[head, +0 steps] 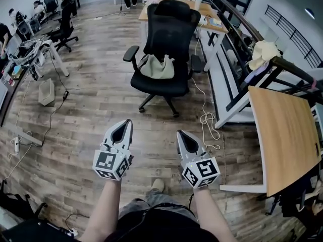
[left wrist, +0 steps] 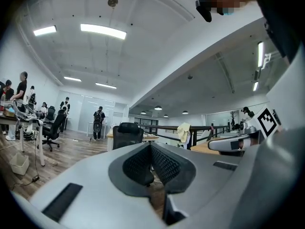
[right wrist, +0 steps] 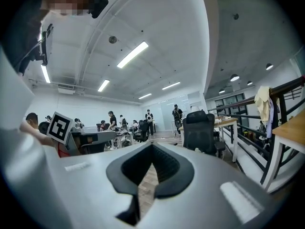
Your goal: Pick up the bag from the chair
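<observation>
- Well ahead on the plank floor (head: 91, 100) in the head view, the black chair (head: 171, 29) carries the pale bag (head: 157, 67). The bag is slumped on the seat against the backrest, between the armrests. Its gathered top stands up, which is probably the easiest place to take hold
- Nearer the person, the left gripper (head: 123, 127) and the right gripper (head: 185, 140) are held level and side by side, pointing toward the chair and well apart from it. Both are closed and empty, which suits an approach rather than a grasp
- In the left gripper view, the left gripper (left wrist: 151, 163) has its ribbed pads together with nothing between them. The chair (left wrist: 127, 133) shows just above the jaws, so this tool seems roughly lined up with it, and the gripper's own body hides the seat and the bag
- In the right gripper view, the right gripper (right wrist: 151, 168) is likewise shut on nothing. The chair (right wrist: 200, 132) stands to the right of its line, beside a desk (right wrist: 228, 123), and the bag is too small to make out — the jaws would need to open before any pickup
</observation>
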### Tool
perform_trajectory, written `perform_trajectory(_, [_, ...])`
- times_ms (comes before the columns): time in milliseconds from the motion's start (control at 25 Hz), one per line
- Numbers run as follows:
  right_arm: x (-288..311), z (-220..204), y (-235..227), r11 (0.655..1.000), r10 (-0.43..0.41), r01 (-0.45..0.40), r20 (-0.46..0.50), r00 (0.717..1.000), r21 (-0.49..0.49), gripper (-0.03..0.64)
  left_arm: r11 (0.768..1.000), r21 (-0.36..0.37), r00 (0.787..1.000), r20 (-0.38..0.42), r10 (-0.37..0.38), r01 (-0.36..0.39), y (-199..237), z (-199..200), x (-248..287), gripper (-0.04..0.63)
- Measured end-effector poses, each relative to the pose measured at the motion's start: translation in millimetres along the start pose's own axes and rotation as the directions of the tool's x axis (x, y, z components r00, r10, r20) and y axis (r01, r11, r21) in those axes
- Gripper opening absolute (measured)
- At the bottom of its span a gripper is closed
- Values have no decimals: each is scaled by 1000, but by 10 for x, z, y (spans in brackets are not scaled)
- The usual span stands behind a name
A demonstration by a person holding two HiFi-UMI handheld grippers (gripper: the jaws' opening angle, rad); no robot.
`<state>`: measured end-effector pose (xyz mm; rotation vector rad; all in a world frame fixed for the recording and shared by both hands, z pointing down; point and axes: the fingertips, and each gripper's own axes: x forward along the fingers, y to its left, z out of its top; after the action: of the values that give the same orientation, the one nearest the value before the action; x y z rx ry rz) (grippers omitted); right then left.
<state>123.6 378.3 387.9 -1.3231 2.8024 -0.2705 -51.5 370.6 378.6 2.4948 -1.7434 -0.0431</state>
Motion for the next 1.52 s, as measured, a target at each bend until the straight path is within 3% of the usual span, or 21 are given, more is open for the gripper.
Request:
perform_trajectory(520, [605,144,-435,1000,7,-7,9,1000,-5,8,999,-33,1000,18,4,-3,260,31,734,-3])
perform_trajectory(1040, [1813,290,-958,998,-54,54,5,999,-13,8,996,-68,998,14,-57,58,1057,136,1946,-3])
perform_trajectory(1520, [2830,247,-1147,995,-95,95,-28,995,8,8,991,-82,994,-26,-109,106,1829,113,2698,-3])
